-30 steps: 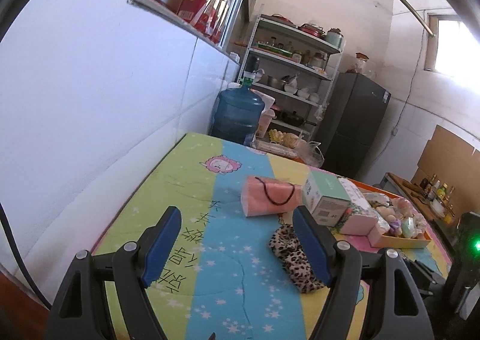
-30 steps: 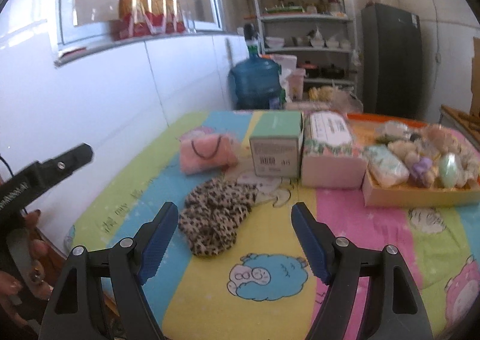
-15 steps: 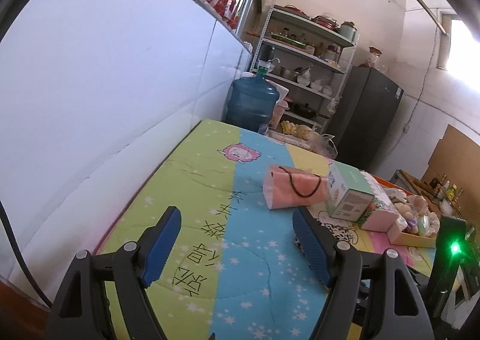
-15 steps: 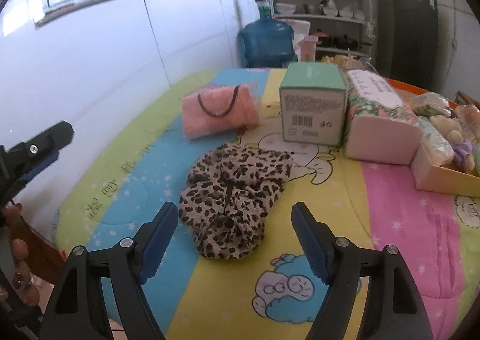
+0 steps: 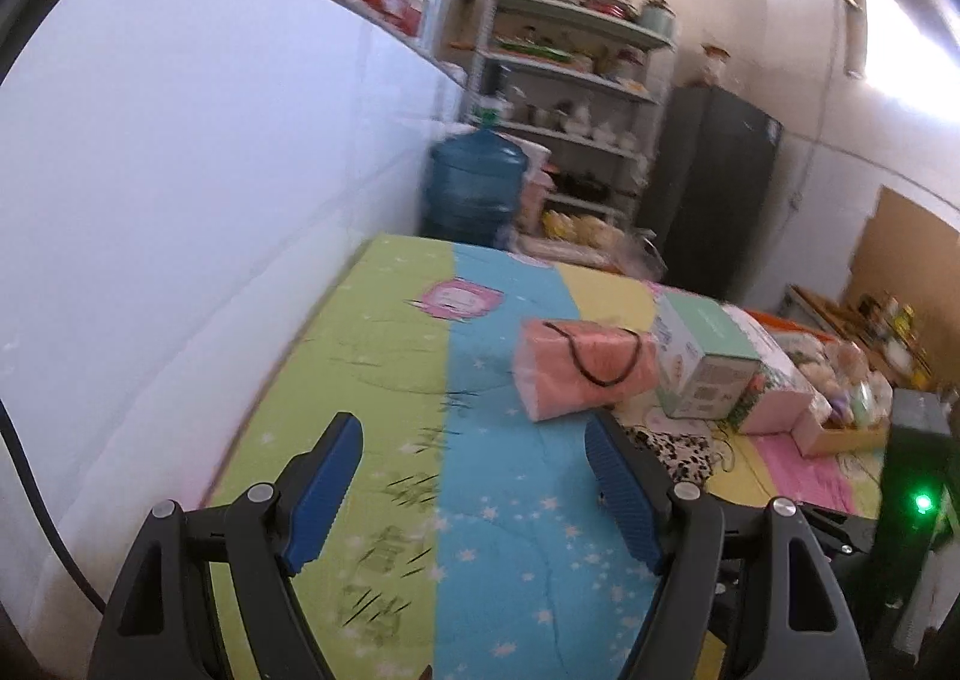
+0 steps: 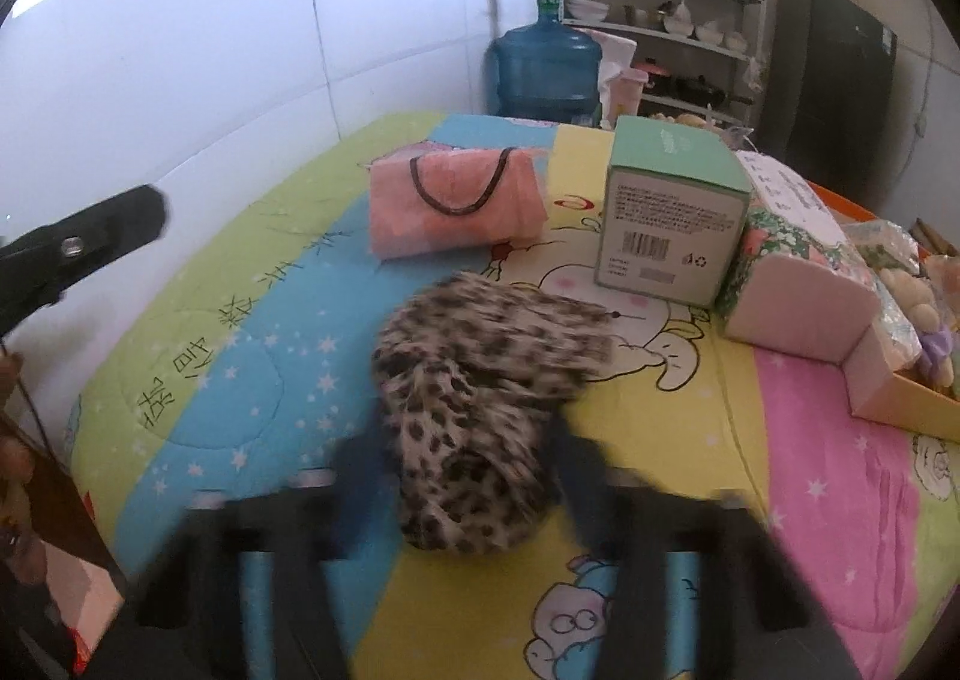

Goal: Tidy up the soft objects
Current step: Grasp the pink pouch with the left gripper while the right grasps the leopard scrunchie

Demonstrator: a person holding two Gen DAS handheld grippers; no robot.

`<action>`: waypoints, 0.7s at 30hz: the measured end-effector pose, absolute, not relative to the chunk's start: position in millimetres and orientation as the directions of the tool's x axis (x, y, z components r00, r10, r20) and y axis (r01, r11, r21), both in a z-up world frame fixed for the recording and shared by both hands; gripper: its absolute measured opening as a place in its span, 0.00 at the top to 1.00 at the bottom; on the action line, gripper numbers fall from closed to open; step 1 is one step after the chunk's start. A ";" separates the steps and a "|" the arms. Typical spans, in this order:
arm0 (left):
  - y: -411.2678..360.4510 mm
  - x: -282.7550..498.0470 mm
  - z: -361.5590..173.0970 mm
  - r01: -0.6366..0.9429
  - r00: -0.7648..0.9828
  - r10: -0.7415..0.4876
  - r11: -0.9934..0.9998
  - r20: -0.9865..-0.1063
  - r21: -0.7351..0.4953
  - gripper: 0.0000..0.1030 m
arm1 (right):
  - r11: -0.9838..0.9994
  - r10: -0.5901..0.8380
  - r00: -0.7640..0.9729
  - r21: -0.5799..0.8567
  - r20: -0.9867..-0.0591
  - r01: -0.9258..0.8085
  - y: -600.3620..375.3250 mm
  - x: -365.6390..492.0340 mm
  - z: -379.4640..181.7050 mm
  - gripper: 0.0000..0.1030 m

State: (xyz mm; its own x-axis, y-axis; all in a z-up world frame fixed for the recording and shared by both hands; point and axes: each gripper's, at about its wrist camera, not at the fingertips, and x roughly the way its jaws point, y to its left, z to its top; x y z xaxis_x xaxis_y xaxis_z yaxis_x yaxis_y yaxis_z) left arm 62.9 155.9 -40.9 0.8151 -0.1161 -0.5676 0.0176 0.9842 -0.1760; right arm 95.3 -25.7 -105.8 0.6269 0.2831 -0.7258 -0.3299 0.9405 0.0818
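On the table point(image 6: 810, 500), cartoon quilt point(image 5: 492, 530)

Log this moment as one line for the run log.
right claw: closing, leopard scrunchie between | left claw: open, empty

Soft leopard-print cloth point(image 6: 474, 410), fuzzy pink pouch point(image 6: 456, 206), matt cardboard box point(image 6: 672, 224), quilted cotton cover point(image 6: 288, 380), glossy white wall tiles point(image 6: 240, 50)

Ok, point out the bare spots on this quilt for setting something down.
Free: the green and blue stripes between the white wall and the pink pouch. Crowded: the leopard cloth, green box and tissue pack fill the right side.
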 end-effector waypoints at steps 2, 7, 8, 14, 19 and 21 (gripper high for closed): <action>152.2 78.8 -43.3 0.074 0.783 -0.185 0.976 -0.594 -0.206 0.26 | 0.935 0.301 0.622 0.094 -0.723 -0.342 -30.4 94.9 -104.3 0.80; 144.0 118.9 -54.3 0.193 0.716 -0.306 0.951 -0.628 -0.243 0.26 | 0.924 0.345 0.618 0.142 -0.706 -0.354 -47.2 91.9 -98.3 0.81; 144.0 128.9 -57.3 0.208 0.691 -0.328 0.944 -0.644 -0.258 0.26 | 0.924 0.349 0.620 0.146 -0.703 -0.354 -50.3 90.1 -97.4 0.81; 141.1 163.9 -67.9 0.246 0.634 -0.379 0.925 -0.674 -0.288 0.26 | 0.914 0.386 0.623 0.191 -0.680 -0.358 -67.9 87.7 -88.8 0.80; 134.2 182.9 -71.4 0.280 0.603 -0.432 0.902 -0.670 -0.330 0.26 | 0.902 0.417 0.615 0.220 -0.669 -0.372 -76.5 88.4 -86.5 0.79; 129.4 191.2 -75.6 0.281 0.590 -0.439 0.898 -0.677 -0.338 0.27 | 0.900 0.426 0.614 0.240 -0.665 -0.365 -82.1 91.2 -86.4 0.78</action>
State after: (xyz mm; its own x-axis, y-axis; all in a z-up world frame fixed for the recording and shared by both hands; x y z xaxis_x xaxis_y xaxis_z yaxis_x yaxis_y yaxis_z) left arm 191.2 129.4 -75.6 0.5899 -0.4394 -0.6774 0.2811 0.8982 -0.3379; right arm 91.2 -82.1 -86.4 0.6137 0.4264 -0.6645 -0.3650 0.8995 0.2401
